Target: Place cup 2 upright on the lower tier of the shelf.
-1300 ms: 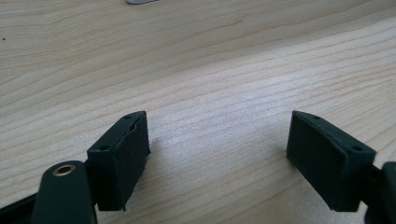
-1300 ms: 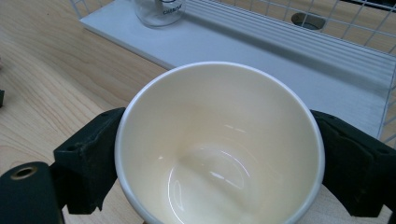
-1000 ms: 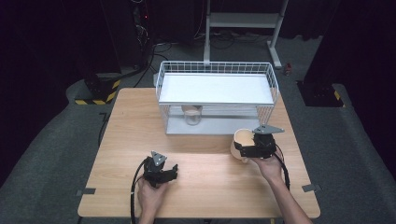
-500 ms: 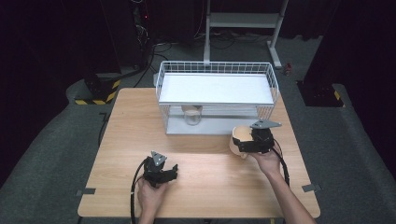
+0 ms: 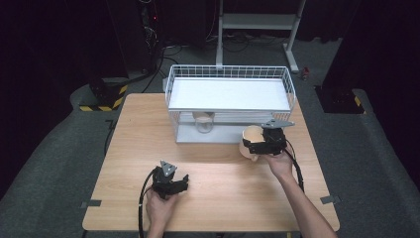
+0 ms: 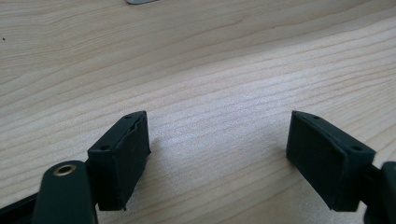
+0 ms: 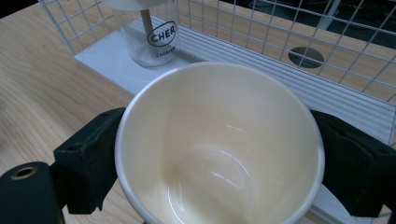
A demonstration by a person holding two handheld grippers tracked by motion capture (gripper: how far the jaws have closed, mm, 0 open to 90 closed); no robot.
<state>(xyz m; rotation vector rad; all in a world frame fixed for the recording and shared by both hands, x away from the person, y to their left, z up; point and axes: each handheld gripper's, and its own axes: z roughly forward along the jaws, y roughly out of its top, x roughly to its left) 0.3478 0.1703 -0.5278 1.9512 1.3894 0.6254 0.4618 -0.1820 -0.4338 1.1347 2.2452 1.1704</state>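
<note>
A cream cup hangs just off the table at the right, close to the front of the white wire rack. My right gripper is shut on it. In the right gripper view the cup faces me mouth-on, with a black pad pressed against each side of its rim, and my right gripper holds it before the rack's lower shelf. My left gripper rests low over the table's near left part. Its jaws stand apart around bare wood, so my left gripper is open and holds nothing.
A clear glass jar with a wooden lid stands on the rack's lower shelf; its printed label shows on the jar. The rack's upper tier holds a white liner. The wooden table ends near the person's forearms.
The right gripper has carried the cup a little up, to the left and toward the rack. The left gripper has stayed where it was.
</note>
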